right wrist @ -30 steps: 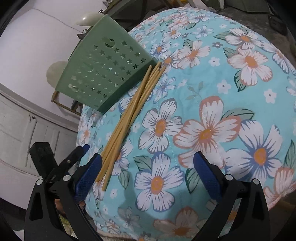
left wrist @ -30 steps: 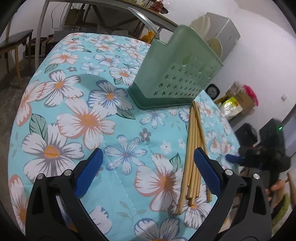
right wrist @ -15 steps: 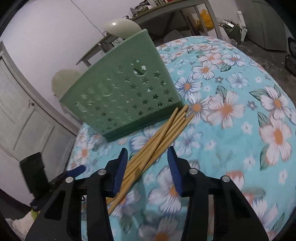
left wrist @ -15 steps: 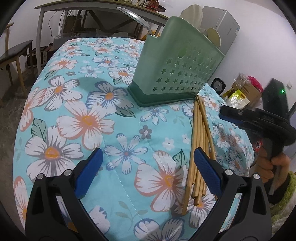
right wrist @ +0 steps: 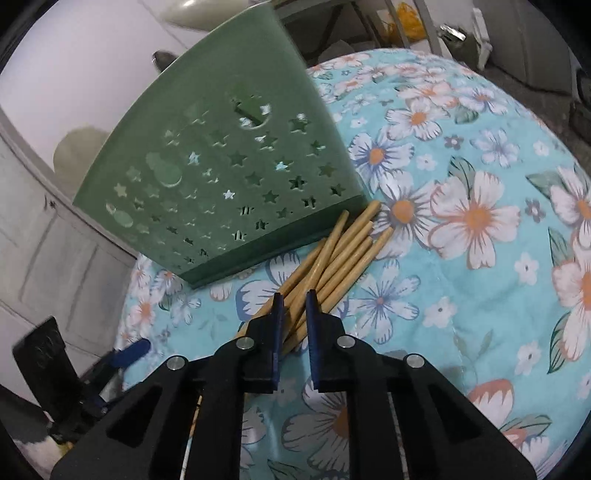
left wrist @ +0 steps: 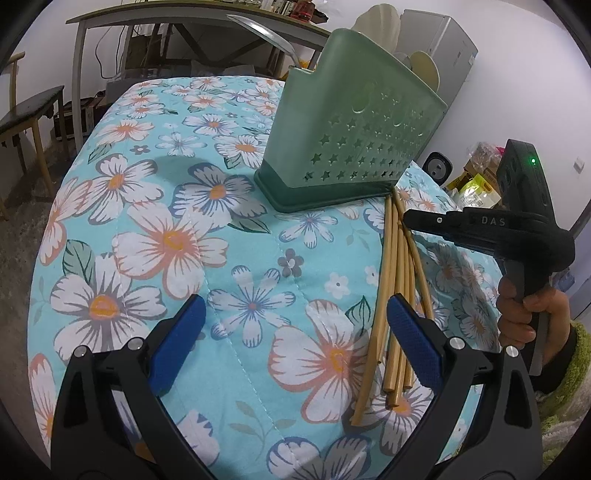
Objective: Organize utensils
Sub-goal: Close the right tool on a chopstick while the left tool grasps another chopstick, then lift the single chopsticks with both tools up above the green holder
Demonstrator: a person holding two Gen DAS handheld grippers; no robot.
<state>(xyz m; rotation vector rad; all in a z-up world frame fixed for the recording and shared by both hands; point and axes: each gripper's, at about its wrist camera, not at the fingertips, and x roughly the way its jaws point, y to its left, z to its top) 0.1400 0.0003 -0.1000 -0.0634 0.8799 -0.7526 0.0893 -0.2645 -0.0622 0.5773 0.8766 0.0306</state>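
Several bamboo chopsticks point(left wrist: 397, 295) lie in a bundle on the floral cloth, tips touching the base of a green star-punched utensil holder point(left wrist: 354, 133). The holder has spoons and a ladle in it. My left gripper point(left wrist: 295, 332) is open and empty, low over the cloth, with the bundle's near ends by its right finger. My right gripper point(right wrist: 294, 306) is almost shut, its blue pads straddling the chopsticks point(right wrist: 332, 254) in the middle of the bundle; a narrow gap remains between the jaws. The right gripper also shows in the left wrist view point(left wrist: 410, 221). The holder point(right wrist: 221, 173) stands just behind.
The table point(left wrist: 147, 192) is covered with a blue floral quilted cloth and drops off at the right edge. A metal table point(left wrist: 177, 22) and a wooden bench point(left wrist: 29, 114) stand behind. A white cabinet point(left wrist: 439, 48) and boxes point(left wrist: 480, 177) are at right.
My right gripper has moved in over the chopstick bundle and its jaws have closed from wide open to a narrow gap around the sticks. My left gripper has stayed open in place.
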